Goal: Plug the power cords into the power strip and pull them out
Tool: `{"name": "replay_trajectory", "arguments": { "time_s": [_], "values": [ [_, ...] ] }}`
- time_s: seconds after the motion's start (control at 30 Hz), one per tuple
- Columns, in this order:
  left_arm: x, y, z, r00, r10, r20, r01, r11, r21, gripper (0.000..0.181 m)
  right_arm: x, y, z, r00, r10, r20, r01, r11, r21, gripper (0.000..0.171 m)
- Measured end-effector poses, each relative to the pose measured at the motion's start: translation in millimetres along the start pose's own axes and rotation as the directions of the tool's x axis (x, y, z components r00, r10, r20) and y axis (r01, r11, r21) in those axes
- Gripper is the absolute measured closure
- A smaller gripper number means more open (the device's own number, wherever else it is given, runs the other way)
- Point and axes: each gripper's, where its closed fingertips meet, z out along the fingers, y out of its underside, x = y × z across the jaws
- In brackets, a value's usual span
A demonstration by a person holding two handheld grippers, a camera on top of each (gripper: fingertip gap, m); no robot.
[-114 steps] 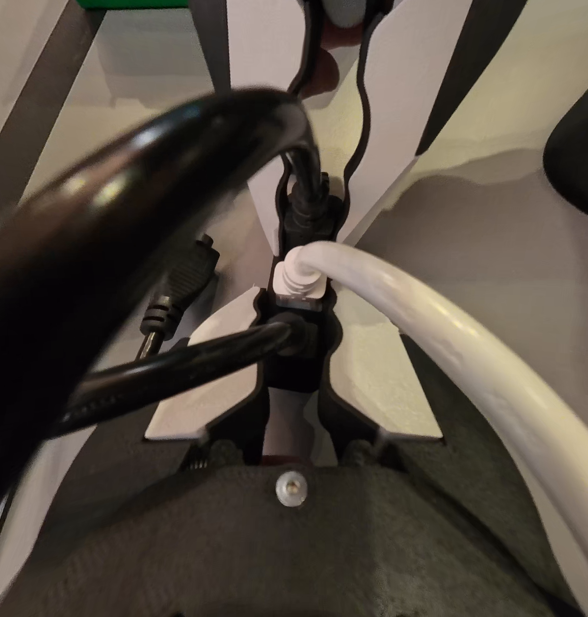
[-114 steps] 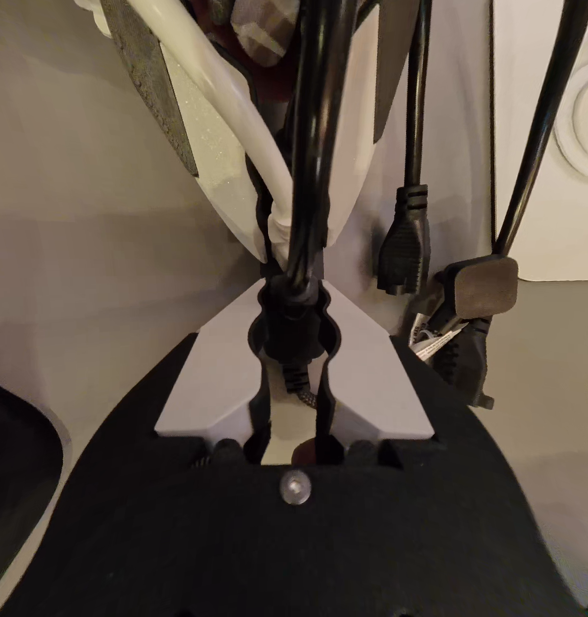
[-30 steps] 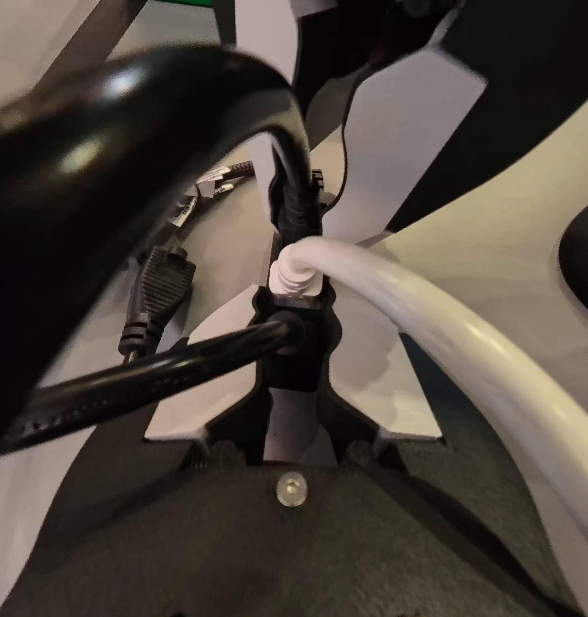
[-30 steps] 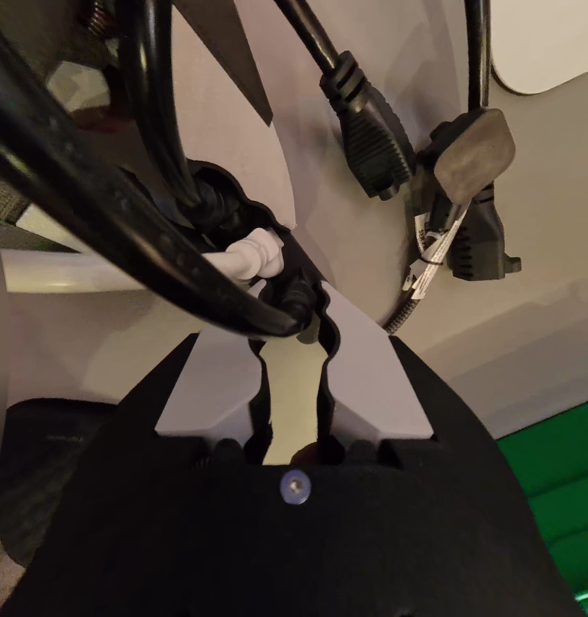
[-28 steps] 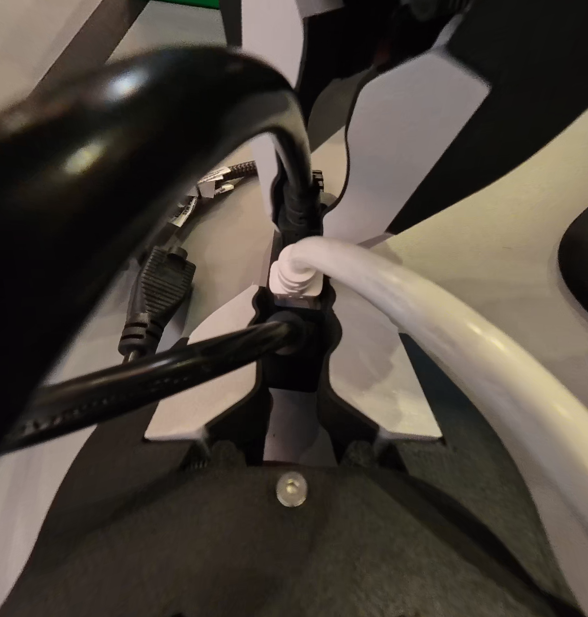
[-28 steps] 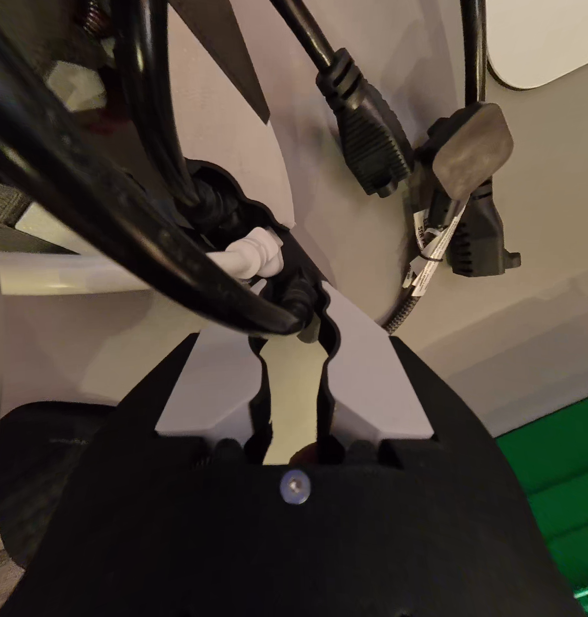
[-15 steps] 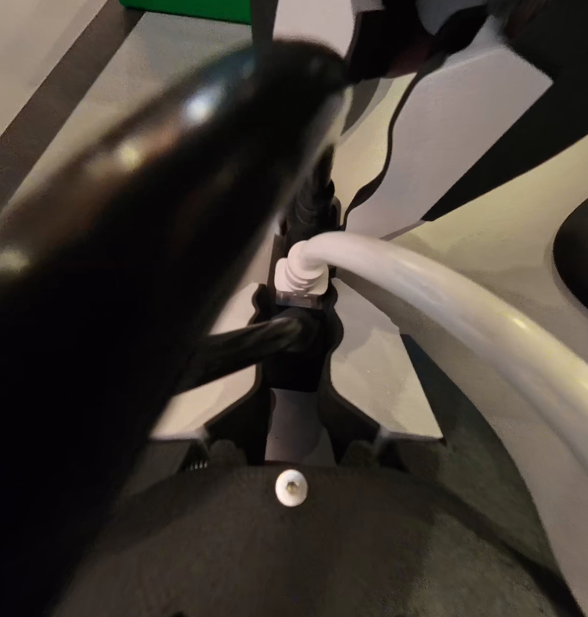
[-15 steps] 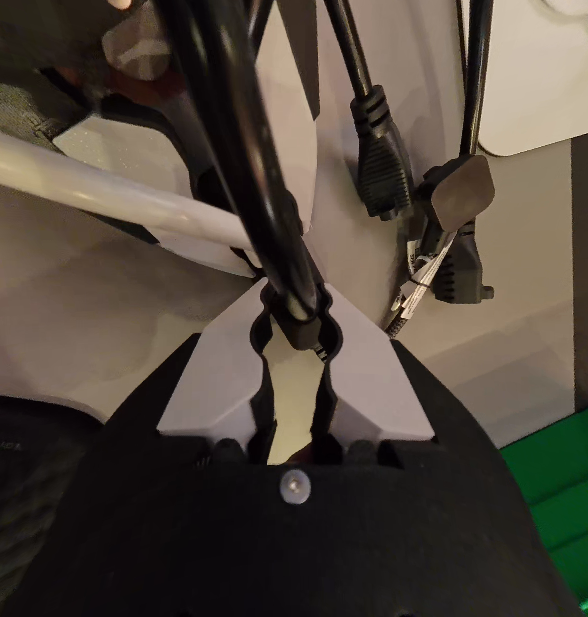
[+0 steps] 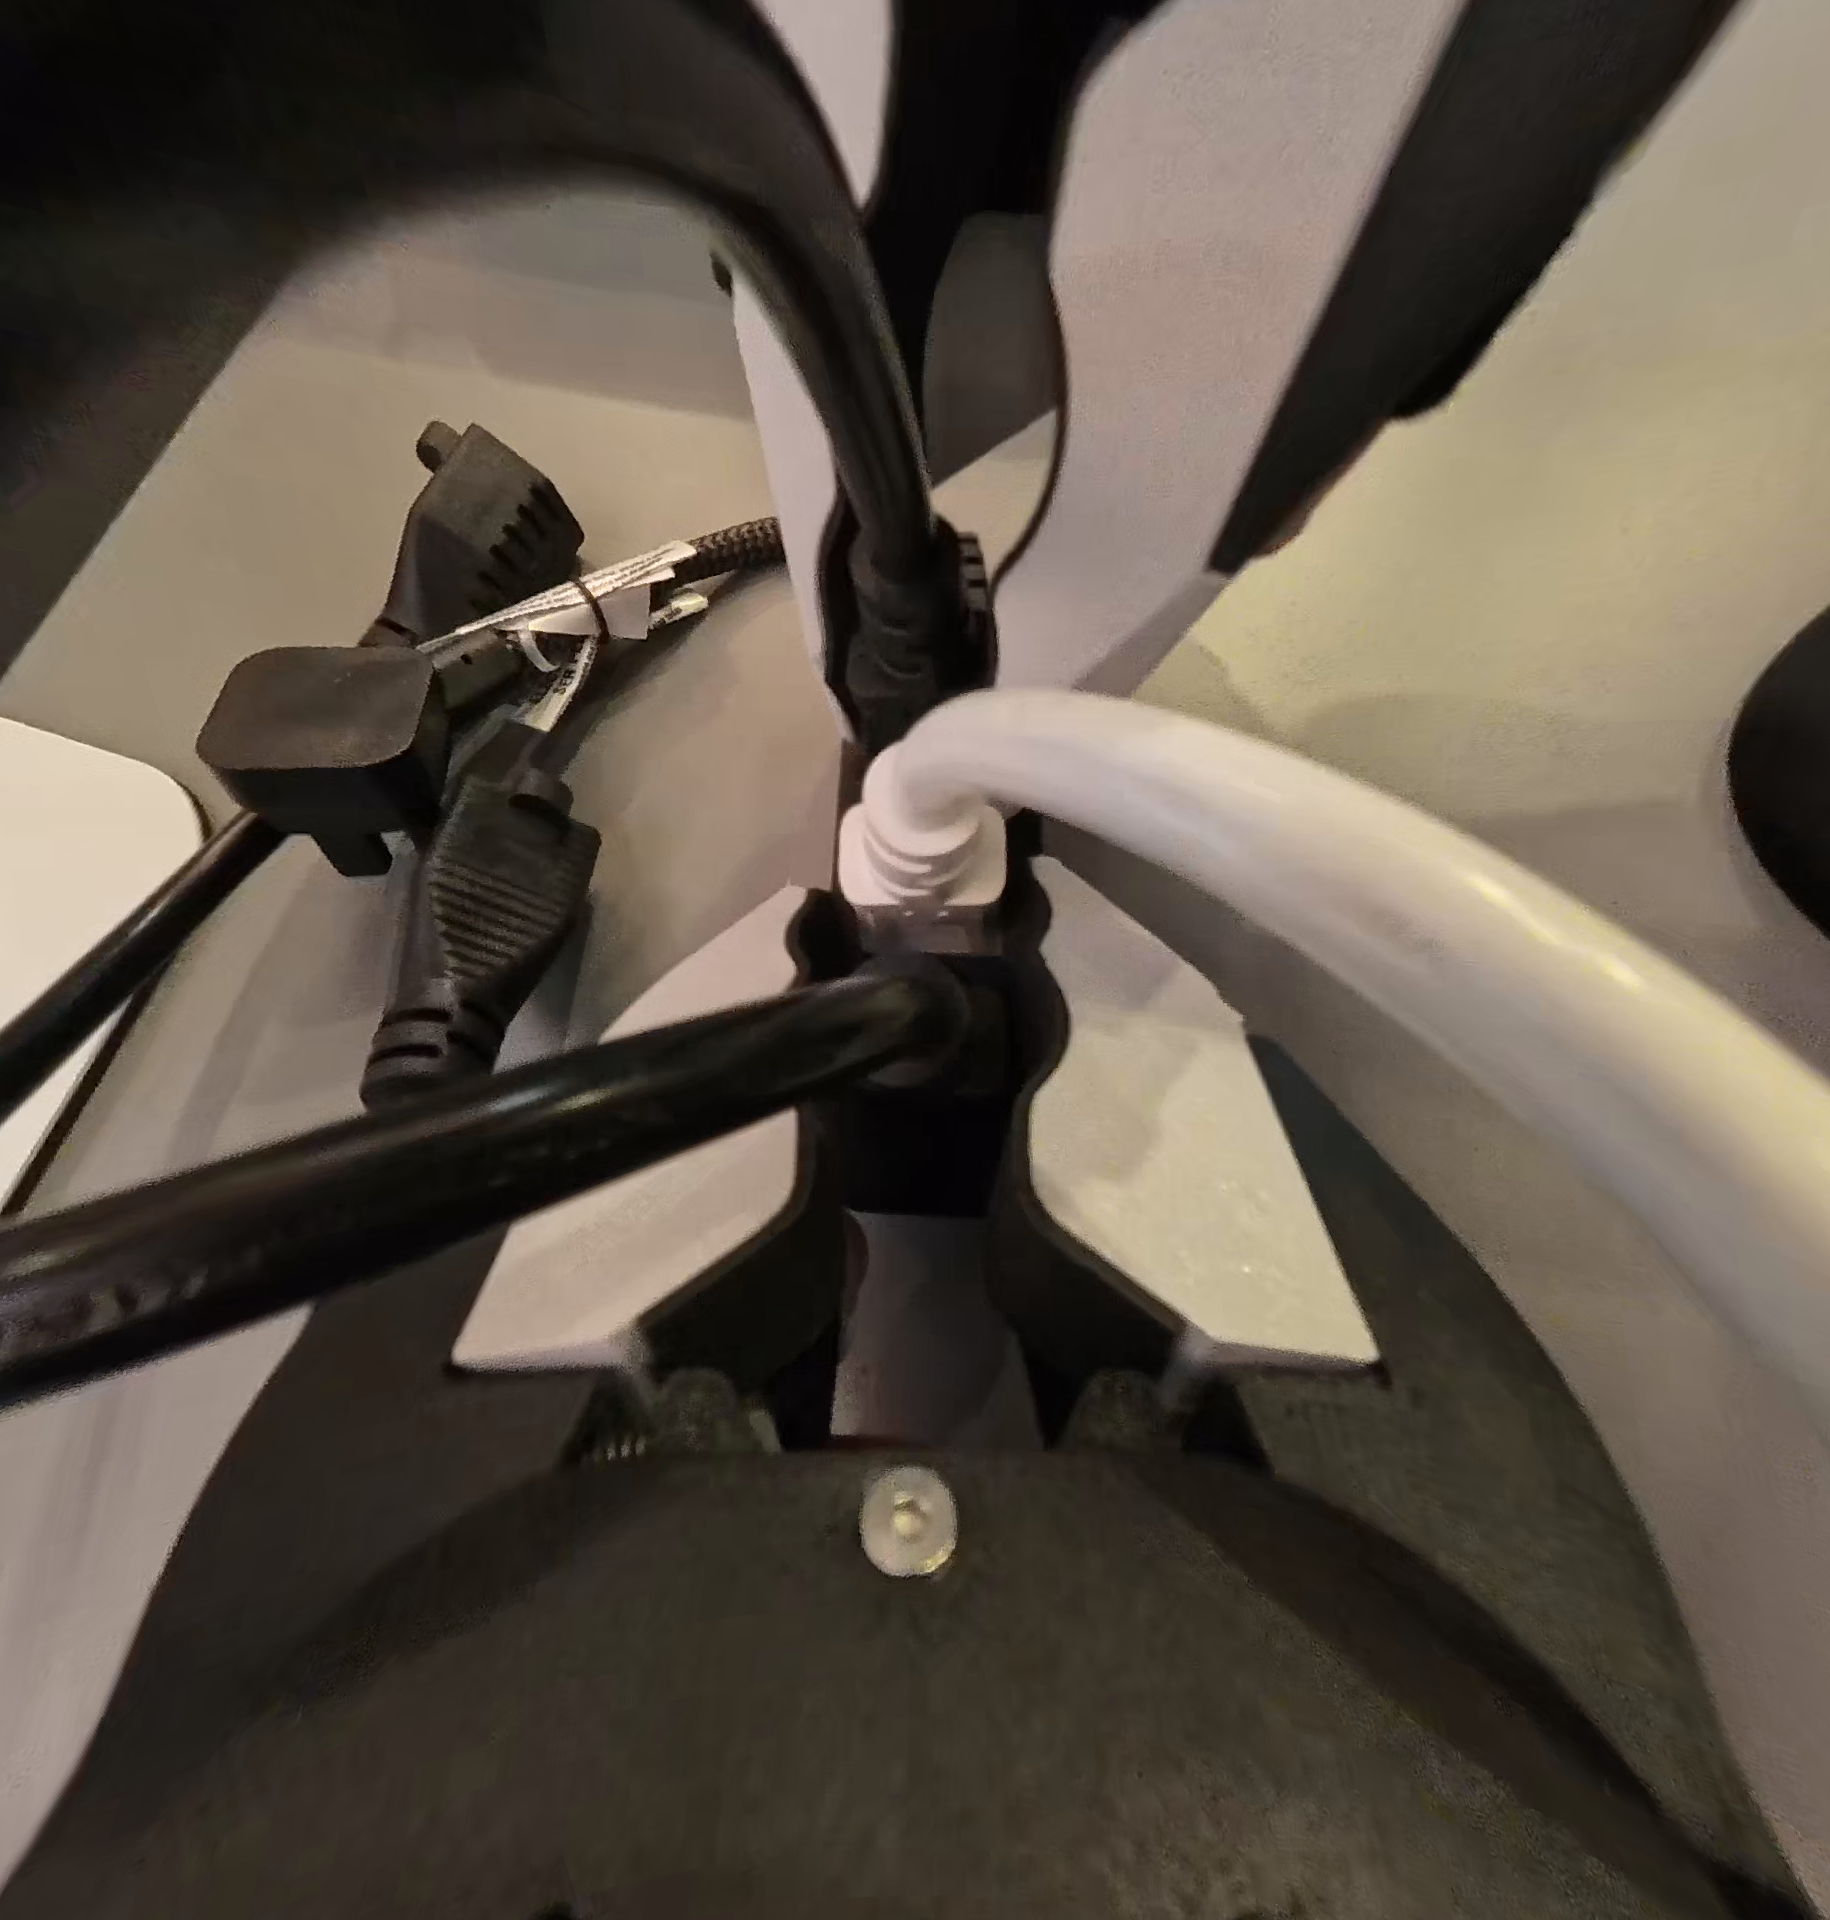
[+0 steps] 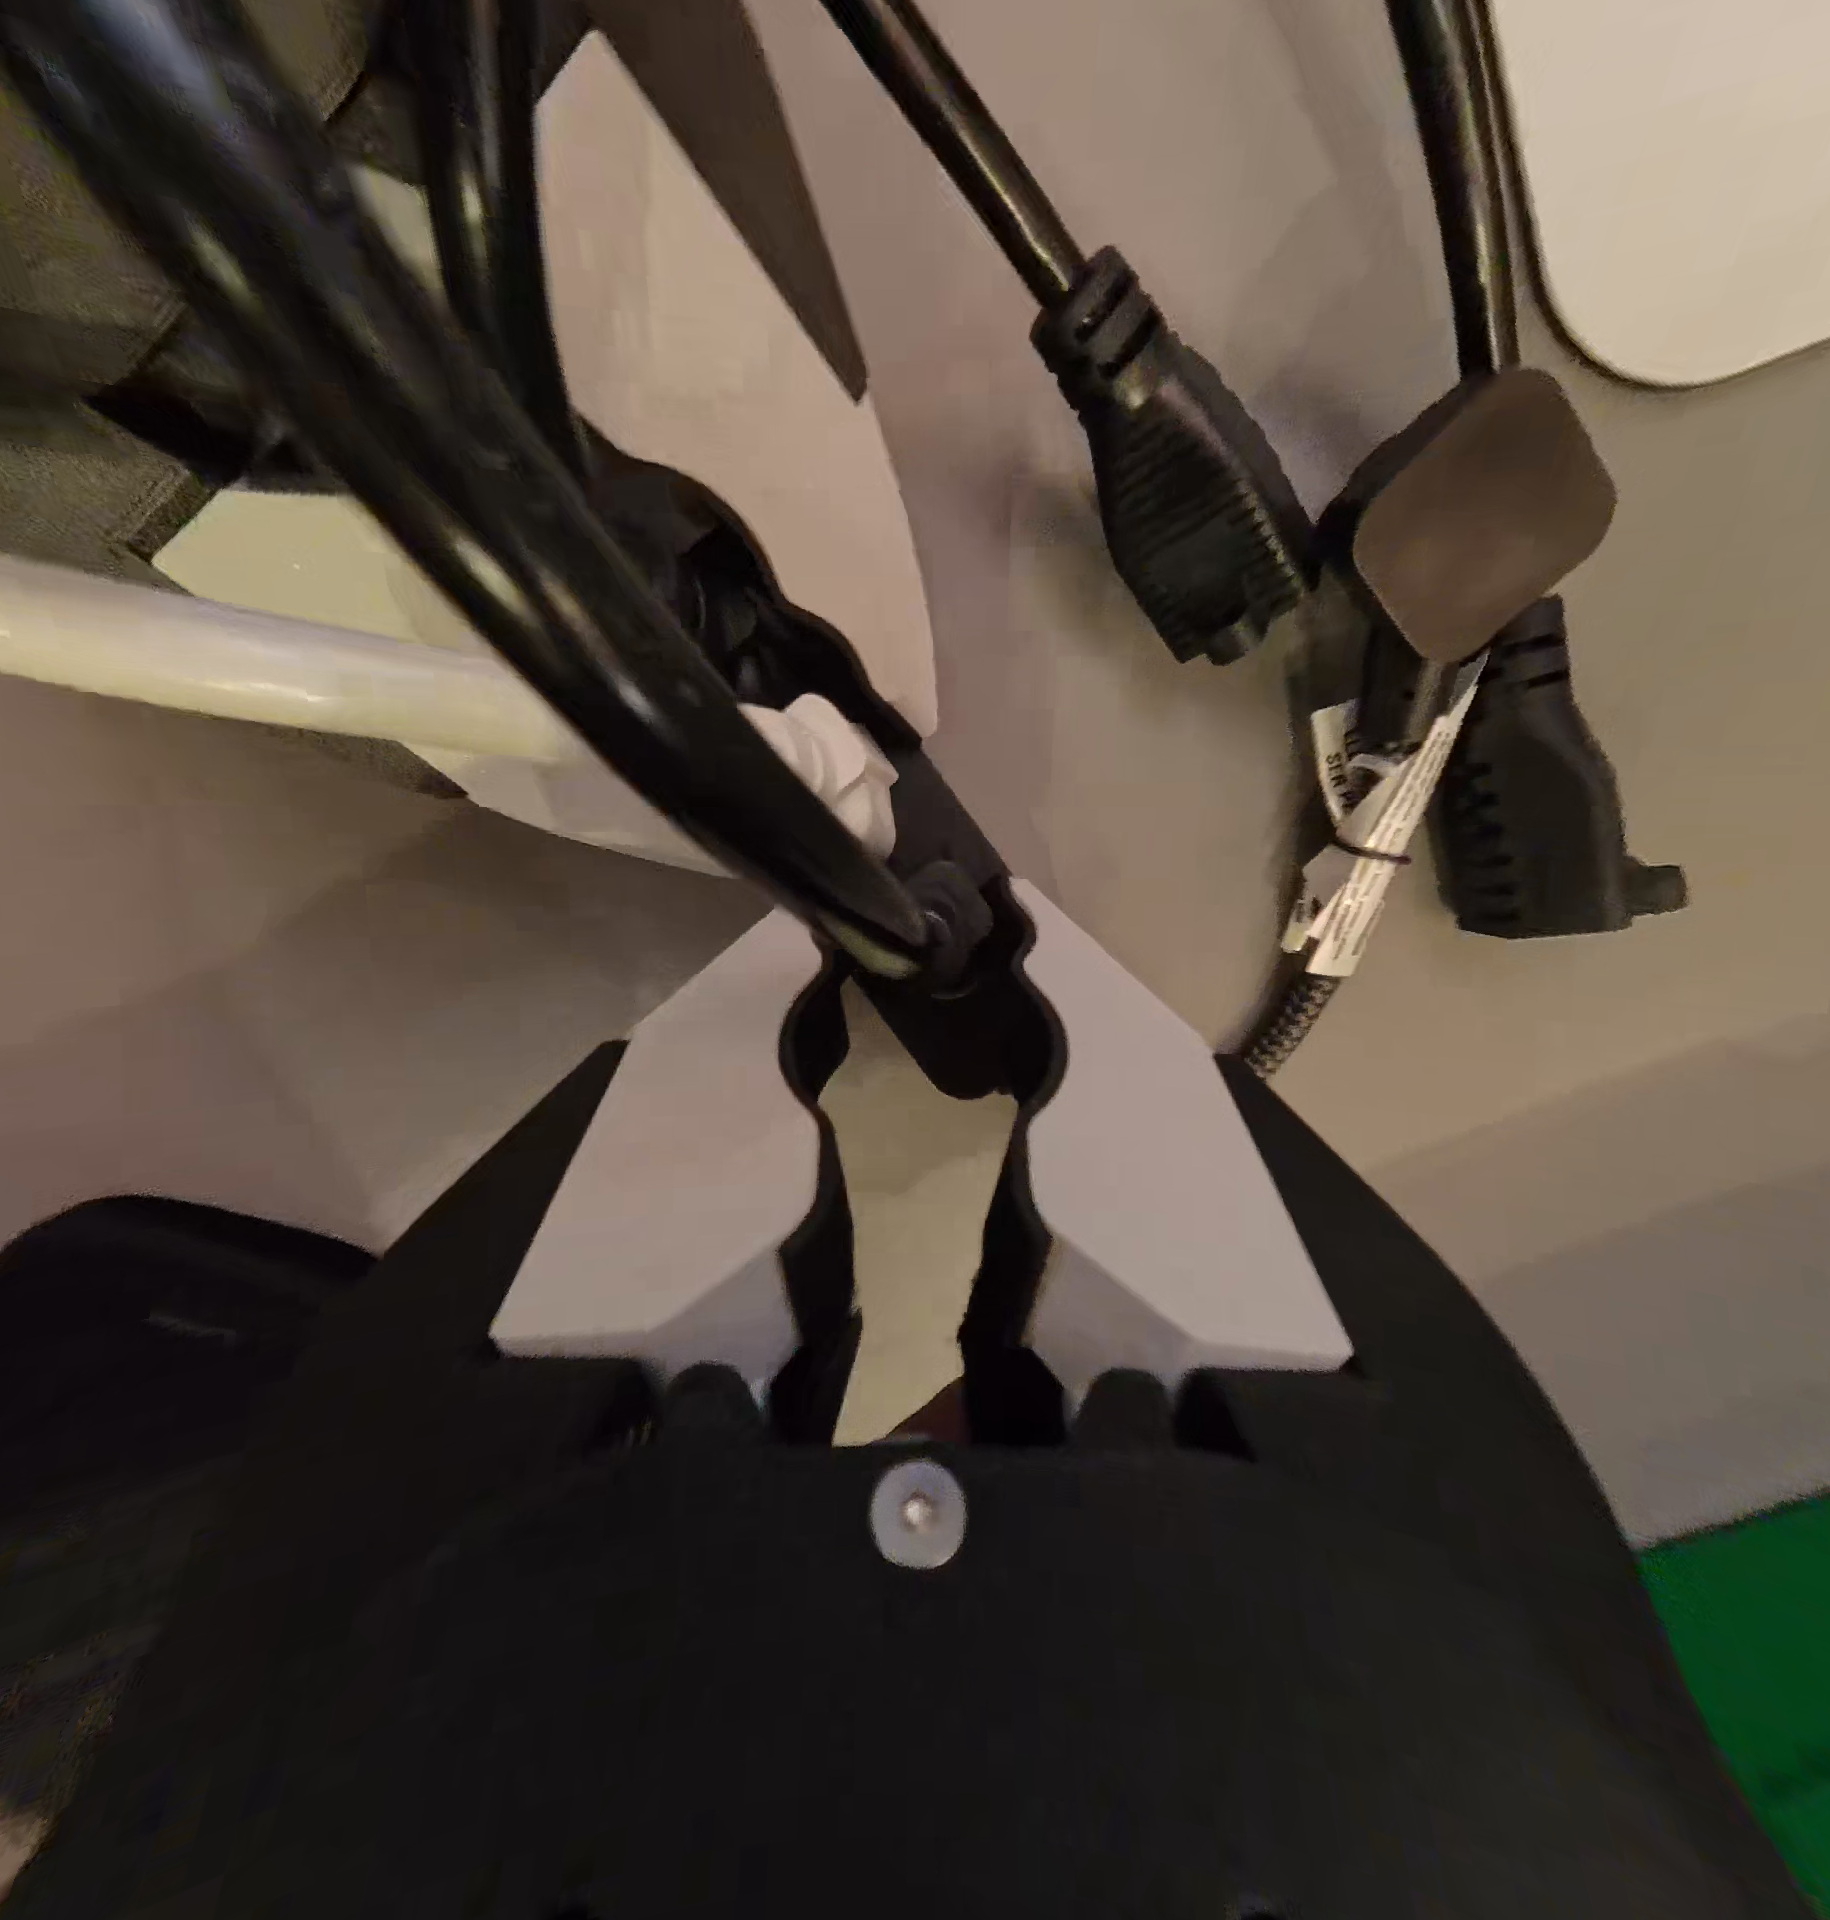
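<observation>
My left gripper (image 9: 916, 940) is shut on the white end of the power strip (image 9: 921, 883), where its thick white cord (image 9: 1306, 852) leaves to the right. A black plug (image 9: 921, 1132) sits in the same jaws, its cord (image 9: 475, 1122) running left. My right gripper (image 10: 921, 966) is shut on another black plug (image 10: 958, 1039), whose cord (image 10: 578, 623) rises up-left. In the left wrist view that gripper (image 9: 900, 675) meets mine tip to tip just beyond the white cord end. I cannot tell whether its plug is seated in the strip.
Three loose black plugs lie on the grey table: a flat square one (image 9: 319, 727), a ribbed one (image 9: 495, 914) and a tagged one (image 9: 485, 520). A white slab (image 9: 38, 852) lies left, a dark rounded object (image 9: 1815, 790) right, and a green surface (image 10: 1773, 1642) past the table edge. Only a small space, under 4 cm, lies between the two pairs of fingers.
My right gripper has tilted with its plug, so its cord now leans up-left instead of straight up. The thick black cord has lifted off the left camera, uncovering the loose plugs.
</observation>
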Motion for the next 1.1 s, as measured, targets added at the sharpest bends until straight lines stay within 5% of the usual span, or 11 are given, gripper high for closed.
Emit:
{"name": "replay_trajectory", "arguments": {
  "time_s": [0.27,0.57,0.93,1.1],
  "values": [
    [1.1,-2.4,-0.4,1.0,-0.006,-0.006,0.006,1.0,0.013,0.151,-1.2,1.1,-3.4,0.961,-0.194,-0.195,0.194,0.981,-0.017,0.15],
    [1.1,-2.1,0.7,1.0,-0.001,-0.024,0.001,1.0,0.015,0.15,0.3,-1.6,-2.3,0.978,0.145,0.147,-0.158,0.984,0.079,0.148],
    [0.7,-2.4,0.2,1.0,0.001,-0.013,-0.001,1.0,0.015,0.155,-0.3,-0.2,-3.4,0.959,-0.179,-0.22,0.188,0.982,0.02,0.15],
    [2.1,-1.2,0.8,1.0,0.002,-0.03,-0.002,1.0,0.013,0.15,-1.7,0.3,-1.7,0.996,-0.06,-0.066,0.063,0.997,0.047,0.151]
  ]
}}
